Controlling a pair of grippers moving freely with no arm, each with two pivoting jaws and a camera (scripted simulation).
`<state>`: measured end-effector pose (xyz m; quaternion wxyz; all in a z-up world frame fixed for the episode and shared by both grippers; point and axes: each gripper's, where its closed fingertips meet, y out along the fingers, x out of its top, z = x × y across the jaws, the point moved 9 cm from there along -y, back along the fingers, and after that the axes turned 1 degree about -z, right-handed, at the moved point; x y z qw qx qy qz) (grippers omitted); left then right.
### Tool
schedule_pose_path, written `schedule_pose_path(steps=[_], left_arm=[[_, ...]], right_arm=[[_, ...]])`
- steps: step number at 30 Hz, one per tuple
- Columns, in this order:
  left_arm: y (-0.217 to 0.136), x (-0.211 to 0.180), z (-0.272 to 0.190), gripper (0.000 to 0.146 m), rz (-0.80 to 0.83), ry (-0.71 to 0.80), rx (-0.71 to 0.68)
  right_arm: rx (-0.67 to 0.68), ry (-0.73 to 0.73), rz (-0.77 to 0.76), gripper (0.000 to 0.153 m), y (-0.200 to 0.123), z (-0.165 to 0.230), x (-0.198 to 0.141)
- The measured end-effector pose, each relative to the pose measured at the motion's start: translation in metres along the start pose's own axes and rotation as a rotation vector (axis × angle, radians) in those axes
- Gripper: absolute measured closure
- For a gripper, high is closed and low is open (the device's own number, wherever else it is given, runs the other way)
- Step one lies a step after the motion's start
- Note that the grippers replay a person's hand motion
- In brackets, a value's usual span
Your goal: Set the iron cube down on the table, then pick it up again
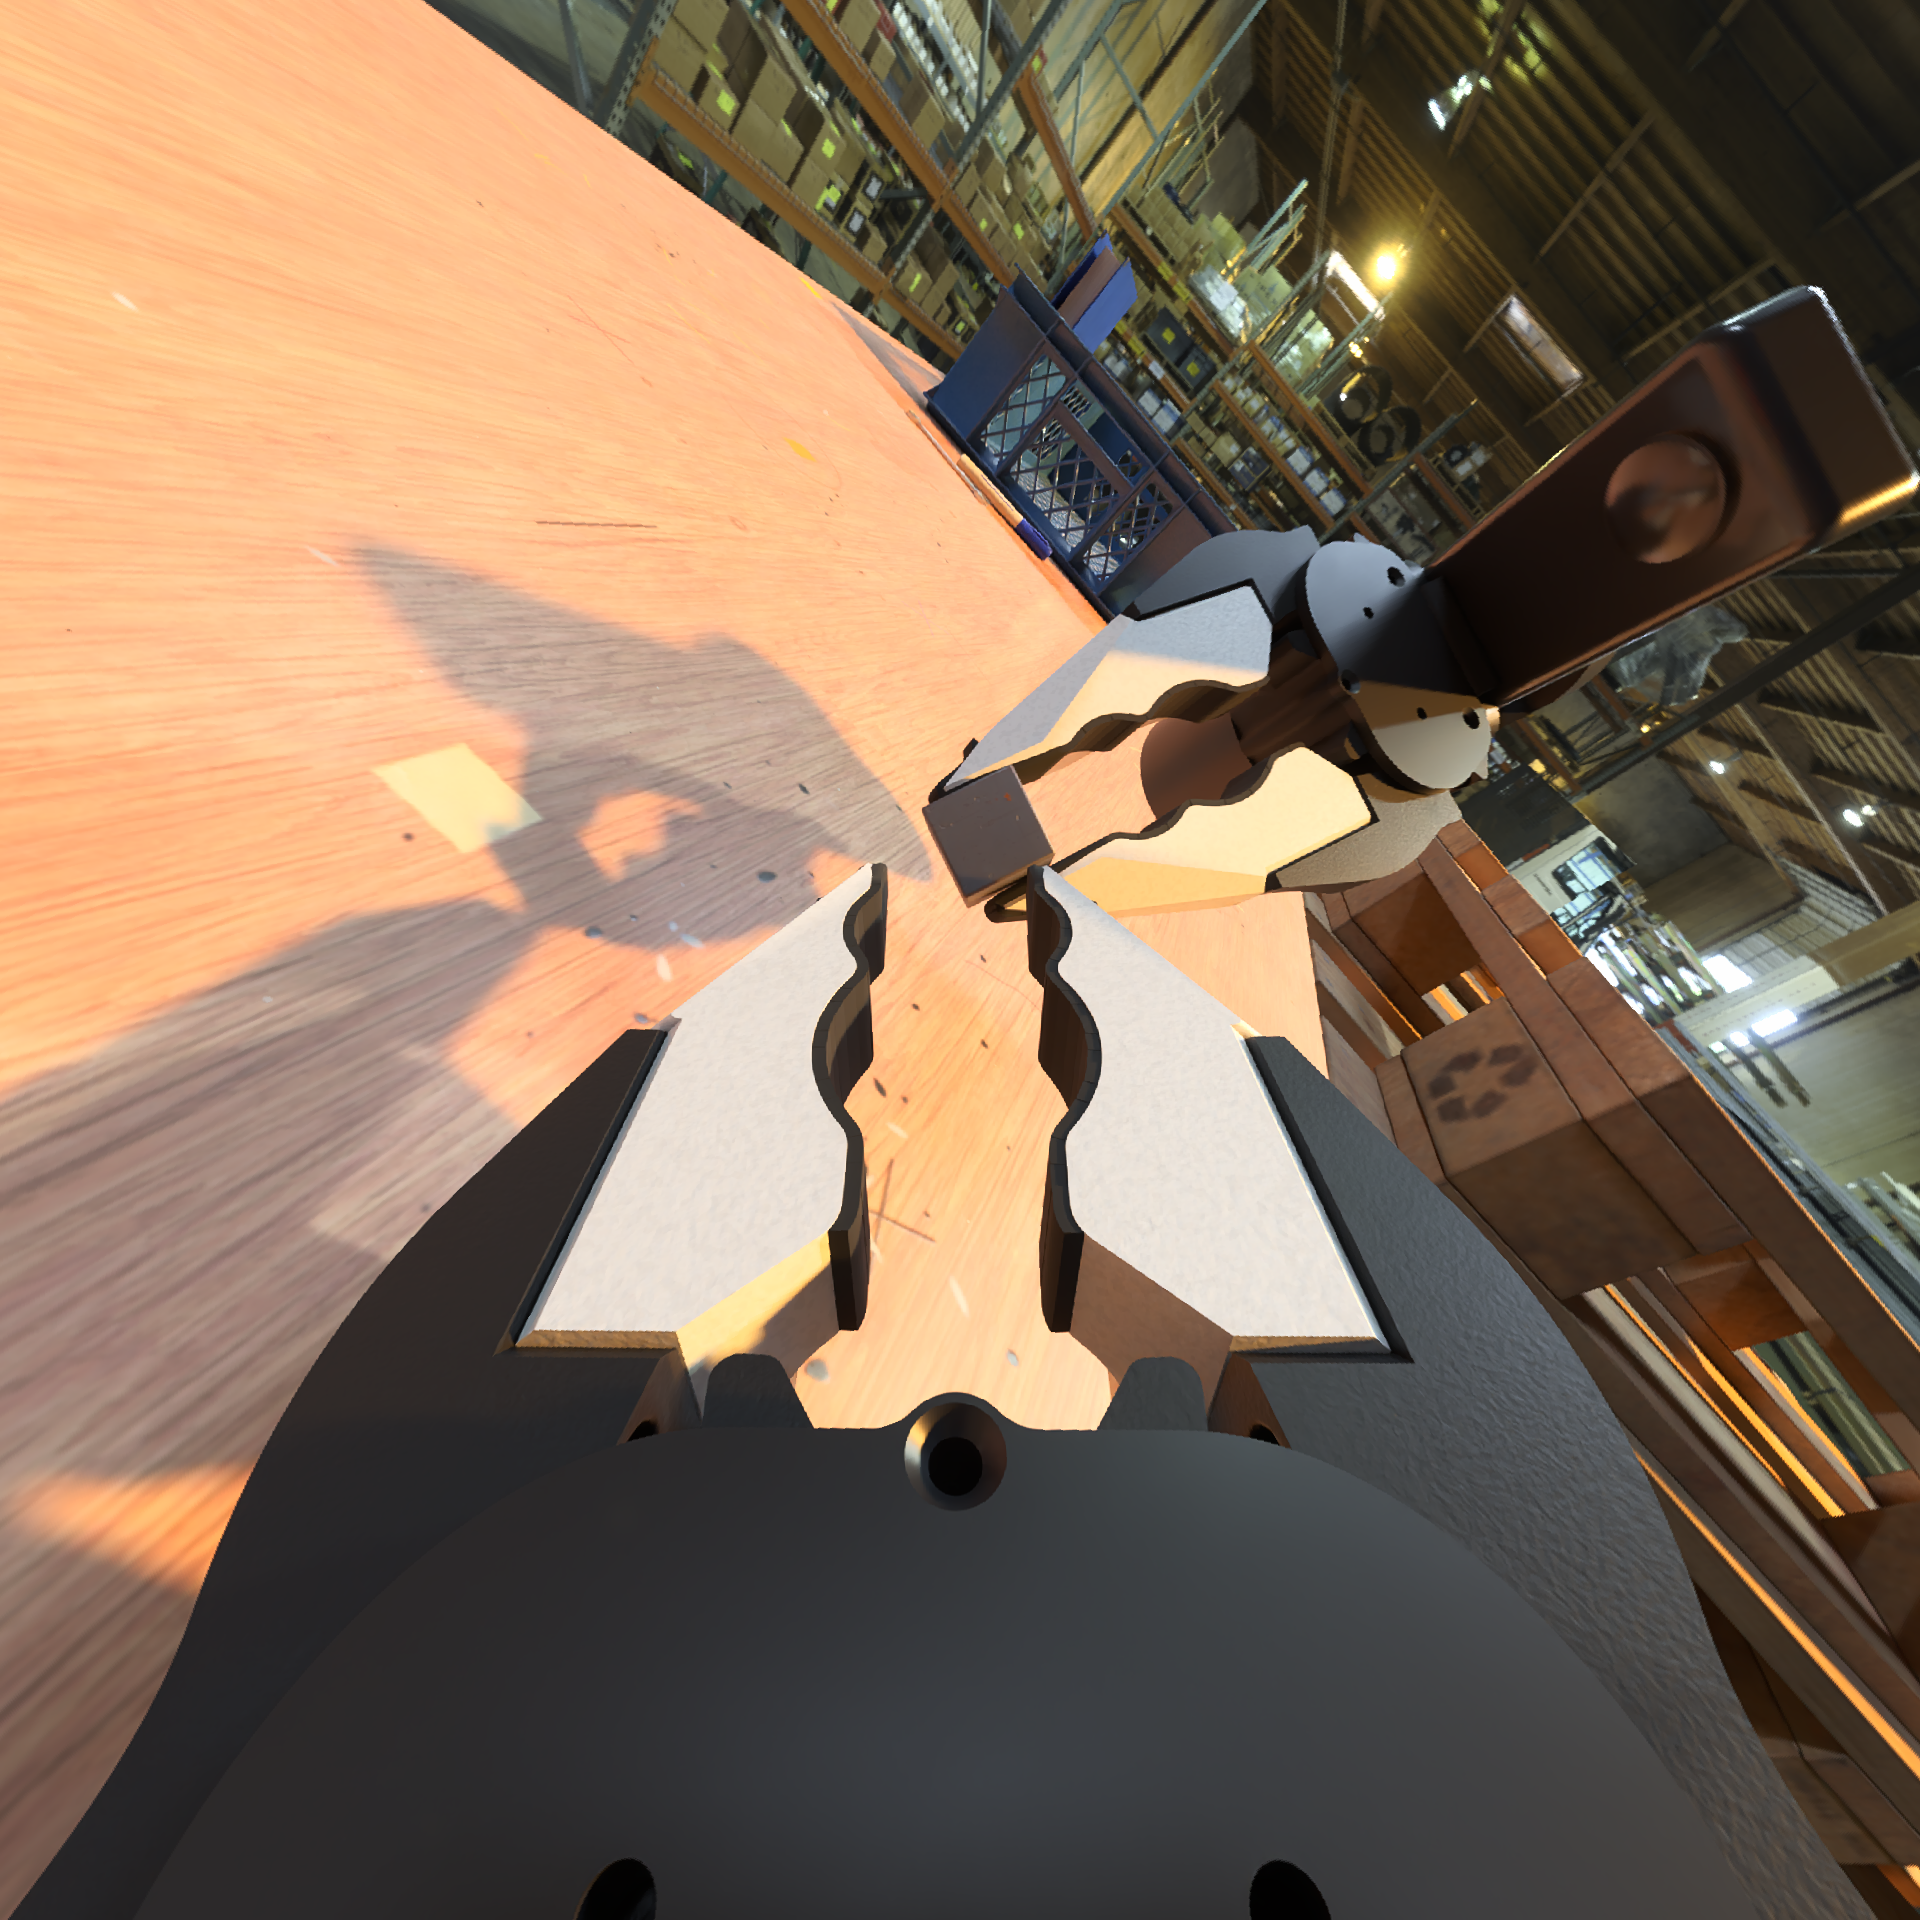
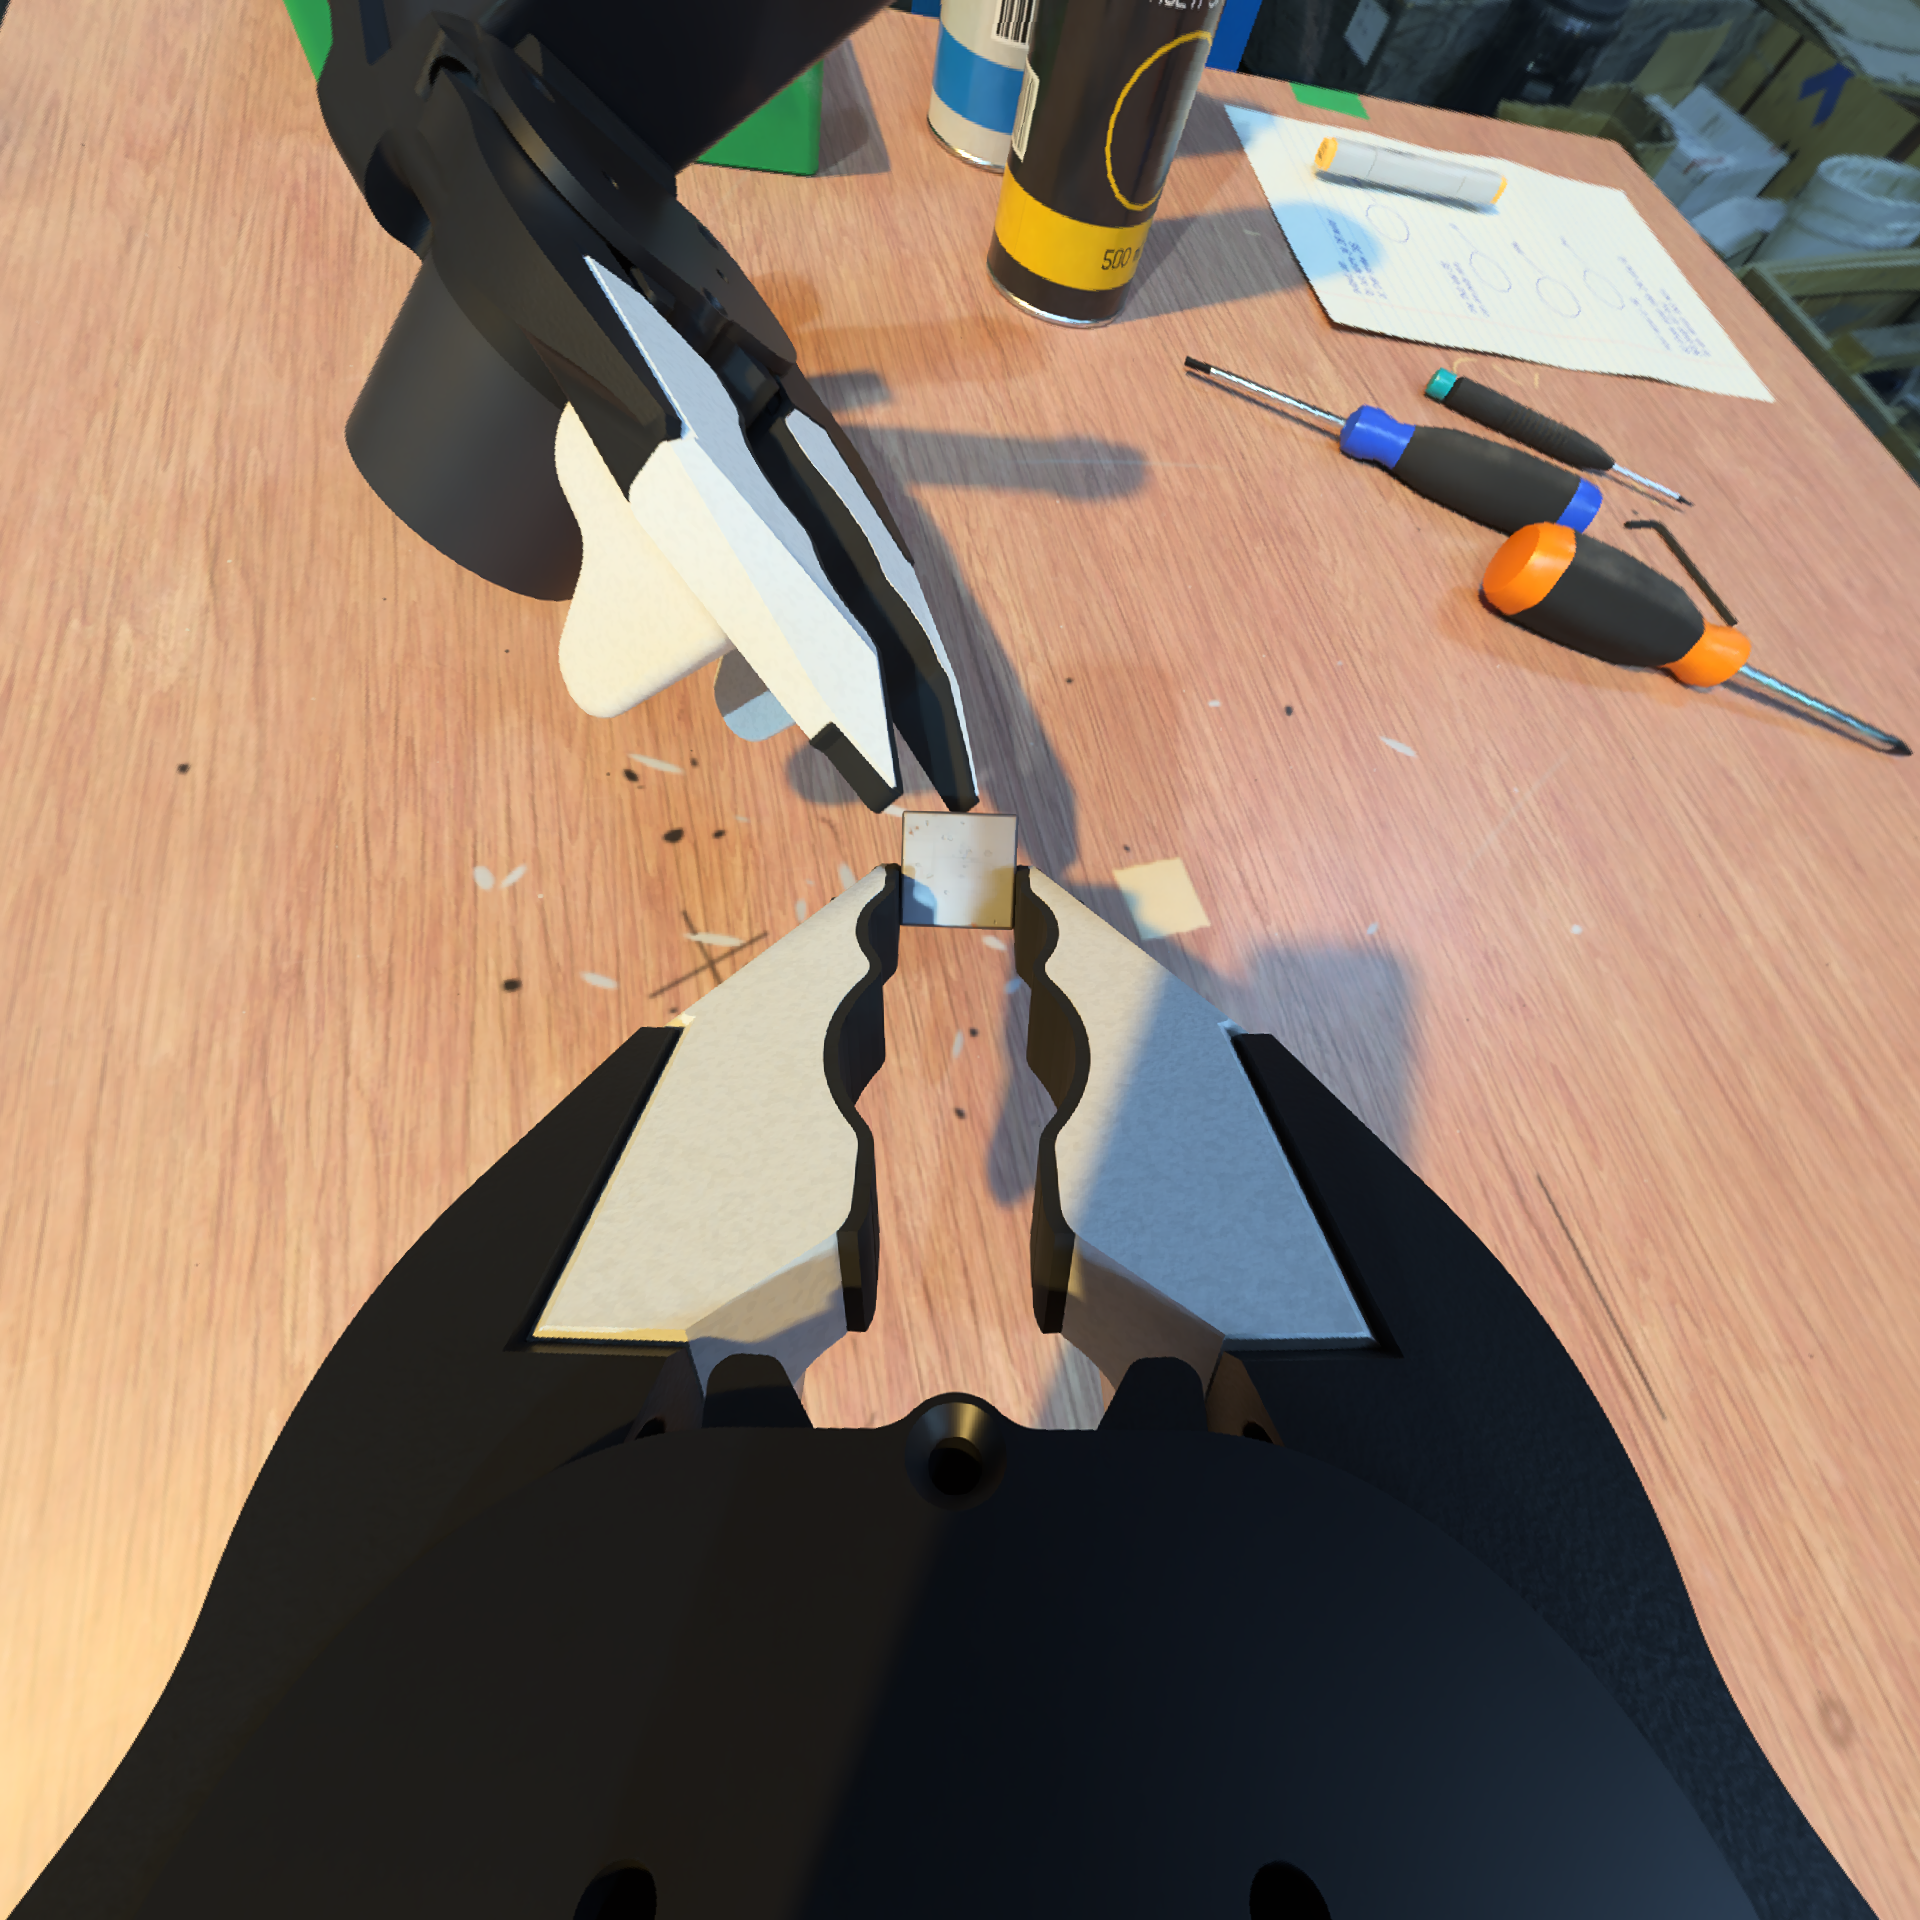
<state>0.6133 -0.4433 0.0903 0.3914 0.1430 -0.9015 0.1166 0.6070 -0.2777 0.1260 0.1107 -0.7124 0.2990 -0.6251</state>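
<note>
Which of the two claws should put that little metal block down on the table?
The right tool, I'd say: the iron cube already sits clamped between its tips. The left tool is open and empty beside it.

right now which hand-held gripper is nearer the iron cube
Right. The right hand-held gripper grips the iron cube at its fingertips; the left hand-held gripper sits open just beside it.

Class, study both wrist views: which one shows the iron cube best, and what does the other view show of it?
The right wrist view shows the iron cube best: it sits central, brightly lit, pinched between the right tongs. The left wrist view shows the cube smaller, darker and off to the side, beyond the open left tongs.
</note>
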Motion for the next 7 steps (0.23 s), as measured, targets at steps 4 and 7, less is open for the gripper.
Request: schedule_pose_path(steps=[4,7], left_arm=[[-0.001,-0.0002,0.0004,0.119,-0.001,-0.01,-0.003],[-0.0015,-0.0004,0.0005,0.12,0.001,-0.01,-0.005]], right_arm=[[-0.005,-0.02,0.0,0.131,0.0006,0.0018,0.0033],[-0.005,-0.026,0.001,0.131,0.0009,0.0024,0.0036]])
